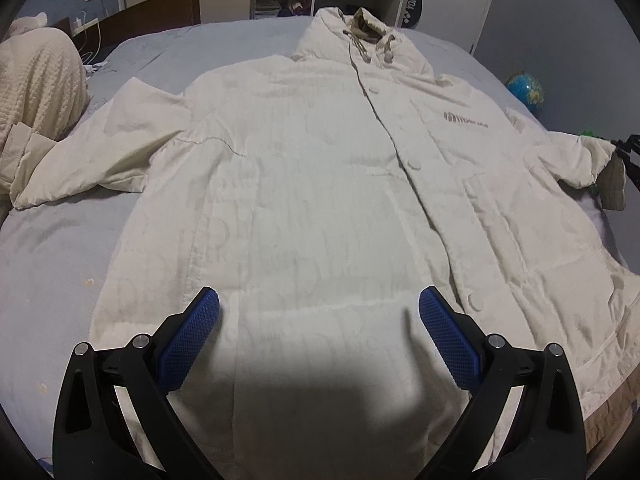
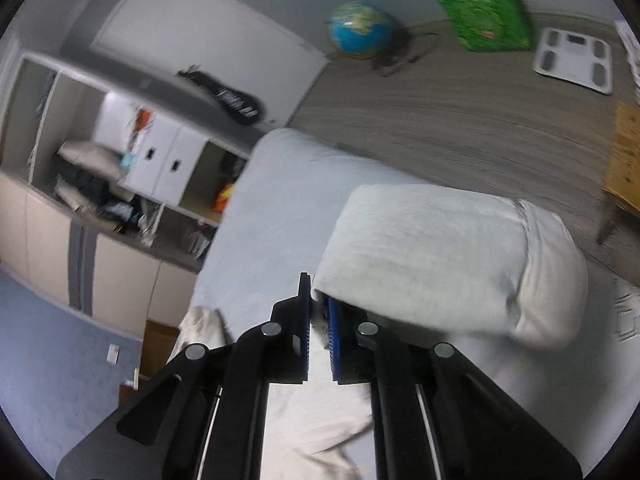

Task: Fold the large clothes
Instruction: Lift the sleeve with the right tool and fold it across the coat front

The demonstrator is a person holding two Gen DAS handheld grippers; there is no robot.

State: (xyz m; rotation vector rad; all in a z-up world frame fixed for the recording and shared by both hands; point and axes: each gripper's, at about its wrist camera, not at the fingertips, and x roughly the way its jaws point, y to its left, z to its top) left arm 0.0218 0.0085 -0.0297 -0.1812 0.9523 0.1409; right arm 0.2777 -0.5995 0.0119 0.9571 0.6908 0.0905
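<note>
A large cream hooded jacket (image 1: 312, 184) lies flat, front up, on a grey bed (image 1: 60, 264); its hood points to the far side and both sleeves are spread out. My left gripper (image 1: 319, 306) is open and empty, hovering over the jacket's lower hem. In the left wrist view the right gripper (image 1: 628, 152) shows at the far right, at the jacket's right sleeve cuff. In the right wrist view my right gripper (image 2: 318, 312) is shut on the edge of that cream sleeve (image 2: 448, 252) and holds it lifted above the bed (image 2: 264, 216).
A cream knitted blanket (image 1: 36, 88) lies at the bed's left. A globe (image 2: 360, 30), a green bag (image 2: 480, 0) and a white scale (image 2: 574, 58) are on the floor beside the bed. Shelves (image 2: 120, 168) stand beyond the bed.
</note>
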